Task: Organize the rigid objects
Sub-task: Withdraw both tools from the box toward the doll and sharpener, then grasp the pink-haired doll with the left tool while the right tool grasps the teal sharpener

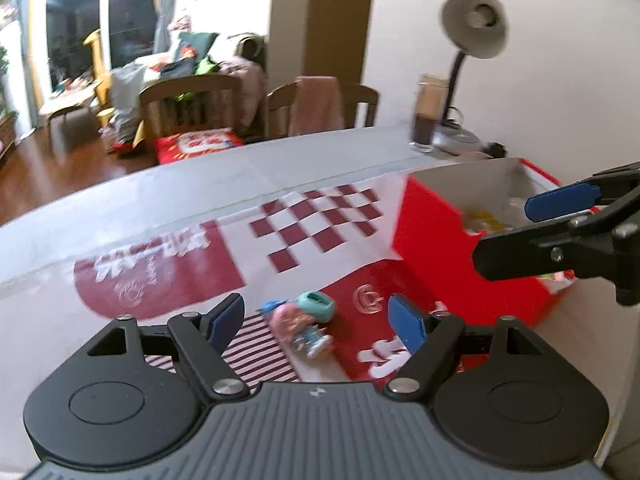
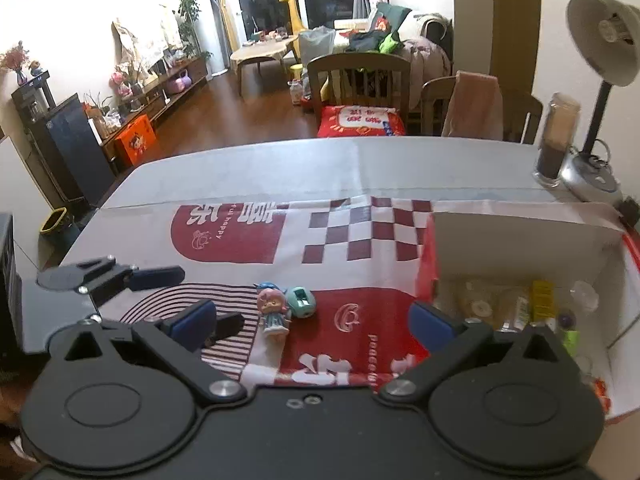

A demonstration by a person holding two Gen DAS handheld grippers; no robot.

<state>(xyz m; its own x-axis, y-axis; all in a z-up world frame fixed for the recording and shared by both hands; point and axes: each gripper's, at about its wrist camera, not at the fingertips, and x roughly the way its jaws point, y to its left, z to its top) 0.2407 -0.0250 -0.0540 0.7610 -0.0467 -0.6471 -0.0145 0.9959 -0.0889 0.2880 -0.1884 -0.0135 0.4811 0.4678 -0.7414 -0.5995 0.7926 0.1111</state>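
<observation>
Red box (image 2: 426,264) of oddments (image 2: 520,304) (blurred)

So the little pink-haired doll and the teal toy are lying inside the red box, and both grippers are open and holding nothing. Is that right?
Not quite. The pink-haired doll and the teal toy lie on the patterned tablecloth, outside the red box and to its left, as the right wrist view shows. The rest holds: the left gripper and right gripper are both open and holding nothing.

The figurine (image 2: 273,312) looks like glossy plastic — the cloth (image 2: 240,184) on the worktop is smooth, the red box (image 2: 520,236) matt cardboard.
</observation>
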